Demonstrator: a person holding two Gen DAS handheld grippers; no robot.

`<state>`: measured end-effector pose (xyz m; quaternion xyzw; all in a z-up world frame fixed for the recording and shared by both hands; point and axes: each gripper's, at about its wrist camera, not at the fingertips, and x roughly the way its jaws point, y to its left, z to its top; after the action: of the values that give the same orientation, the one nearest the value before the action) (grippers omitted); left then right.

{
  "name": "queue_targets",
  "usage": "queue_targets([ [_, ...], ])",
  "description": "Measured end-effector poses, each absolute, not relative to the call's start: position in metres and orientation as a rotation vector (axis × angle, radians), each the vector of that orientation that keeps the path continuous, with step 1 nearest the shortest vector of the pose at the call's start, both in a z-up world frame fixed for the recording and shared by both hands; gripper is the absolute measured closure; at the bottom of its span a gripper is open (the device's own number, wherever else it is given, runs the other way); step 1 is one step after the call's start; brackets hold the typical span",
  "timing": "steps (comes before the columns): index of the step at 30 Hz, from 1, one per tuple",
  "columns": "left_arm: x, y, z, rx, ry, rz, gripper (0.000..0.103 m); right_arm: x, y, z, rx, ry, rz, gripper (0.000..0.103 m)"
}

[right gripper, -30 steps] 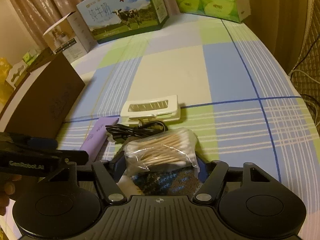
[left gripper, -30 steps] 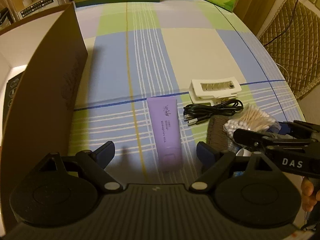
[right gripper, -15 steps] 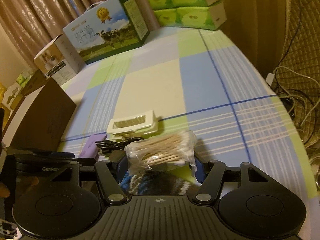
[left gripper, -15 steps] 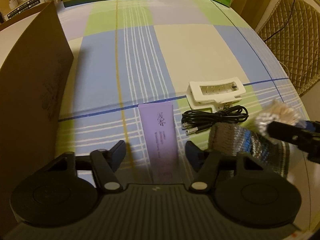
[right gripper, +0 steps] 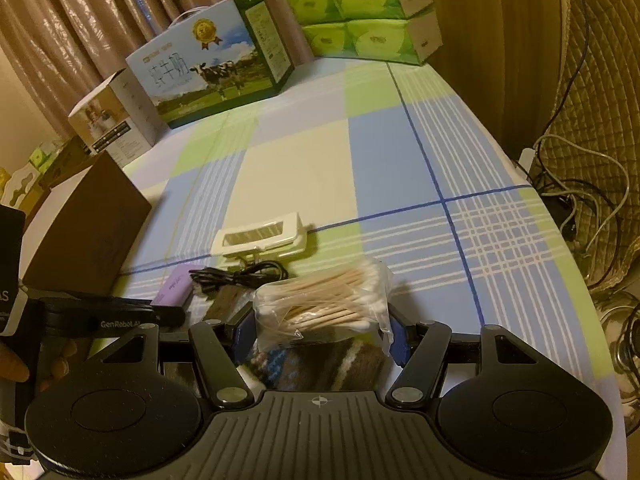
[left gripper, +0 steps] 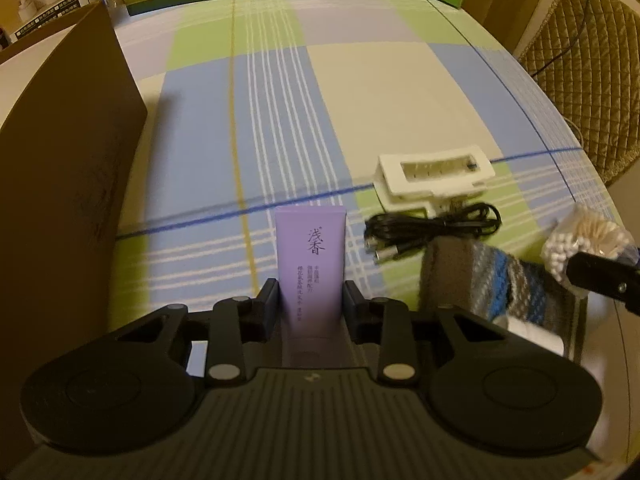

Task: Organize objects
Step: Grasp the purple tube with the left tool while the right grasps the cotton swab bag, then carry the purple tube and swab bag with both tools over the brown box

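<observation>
Two grippers work over the checked tablecloth (left gripper: 360, 80): the left gripper (left gripper: 311, 296) is closing its jaws on the purple tube (left gripper: 310, 252) (pads against both sides), beside the brown box (left gripper: 68, 168). The right gripper (right gripper: 322, 332) clasps a bag of cotton swabs (right gripper: 324, 300) above a striped sock (right gripper: 320, 364), near the black cable (right gripper: 240, 274) and white case (right gripper: 260, 236).

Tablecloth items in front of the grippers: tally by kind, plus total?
Purple tube: 1
White plastic holder: 1
Black USB cable: 1
Bag of cotton swabs: 1
Striped knit sock: 1
Total: 5
</observation>
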<state>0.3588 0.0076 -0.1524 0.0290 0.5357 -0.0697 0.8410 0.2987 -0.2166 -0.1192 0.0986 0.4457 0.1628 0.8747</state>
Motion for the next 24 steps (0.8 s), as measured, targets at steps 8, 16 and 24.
queue_targets([
  [8,0.330,0.010,-0.149,0.042,1.146,-0.161,0.075,0.283,-0.213,-0.111,0.202,0.918,0.361,0.042],
  [16,0.300,0.013,-0.129,0.025,1.111,-0.182,0.075,0.263,-0.209,-0.103,0.193,0.910,0.395,0.042],
  [24,0.258,0.022,-0.088,-0.039,1.038,-0.187,0.075,0.239,-0.192,-0.087,0.141,0.918,0.531,0.042],
])
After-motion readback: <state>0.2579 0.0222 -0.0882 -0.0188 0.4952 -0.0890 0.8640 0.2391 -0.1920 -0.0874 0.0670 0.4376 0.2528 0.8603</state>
